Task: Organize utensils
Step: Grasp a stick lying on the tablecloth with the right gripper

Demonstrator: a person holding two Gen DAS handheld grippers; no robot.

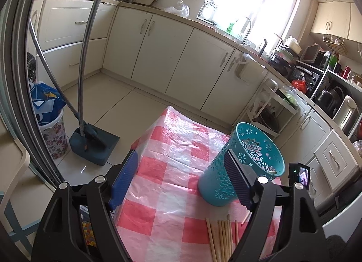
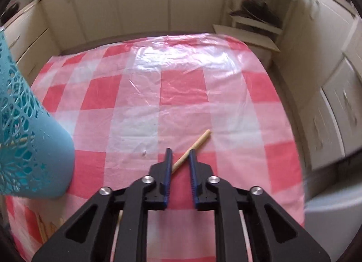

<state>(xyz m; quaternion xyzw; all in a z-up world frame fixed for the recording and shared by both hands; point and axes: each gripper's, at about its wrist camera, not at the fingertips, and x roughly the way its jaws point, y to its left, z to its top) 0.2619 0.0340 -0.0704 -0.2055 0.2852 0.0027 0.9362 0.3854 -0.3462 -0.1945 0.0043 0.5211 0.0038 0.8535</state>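
A teal cut-out utensil holder [image 1: 242,164] stands on the red-and-white checked table [image 1: 172,171], with one chopstick tip showing inside its rim. Several wooden chopsticks [image 1: 221,237] lie on the cloth in front of it. My left gripper [image 1: 181,176] is open wide and empty, its right finger just in front of the holder. In the right wrist view the holder [image 2: 29,140] is at the left edge. My right gripper [image 2: 179,155] is shut on one wooden chopstick [image 2: 199,143], which sticks out diagonally up and right over the cloth [image 2: 181,85].
A blue dustpan with broom [image 1: 92,142] and a flowered bin [image 1: 54,135] stand on the floor left of the table. Cream cabinets [image 1: 172,58] run along the far wall. A white shelf cart [image 1: 269,112] stands beyond the table's far right corner.
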